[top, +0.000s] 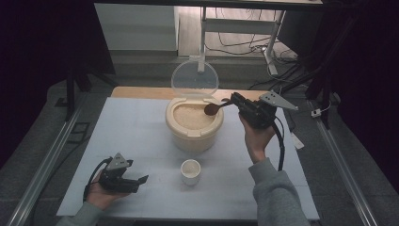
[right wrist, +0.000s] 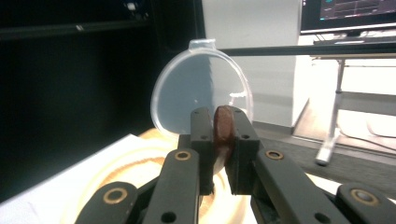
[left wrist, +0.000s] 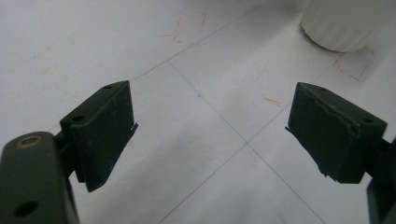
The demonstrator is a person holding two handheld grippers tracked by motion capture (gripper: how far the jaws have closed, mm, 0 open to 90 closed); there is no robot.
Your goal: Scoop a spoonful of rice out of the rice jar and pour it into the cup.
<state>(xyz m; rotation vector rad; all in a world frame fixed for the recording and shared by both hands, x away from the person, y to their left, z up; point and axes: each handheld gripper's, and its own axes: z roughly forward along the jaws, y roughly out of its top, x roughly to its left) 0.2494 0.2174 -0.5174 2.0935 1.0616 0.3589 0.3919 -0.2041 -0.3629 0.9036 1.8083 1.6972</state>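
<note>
Right tool (top: 234,100) pinching a brown spoon (top: 212,108) by the handle, its 2 jaws pressed on the wood, bowl of the spoon held just over the rice in the open bin (top: 194,123). Bin near the middle of the tabletop (top: 141,136), clear lid (top: 195,78) standing upright behind it. Small white cup (top: 190,171) in front of the bin, apart from it. Left tool (top: 141,181) low over the tabletop left of the cup, jaws spread, nothing between them.
</note>
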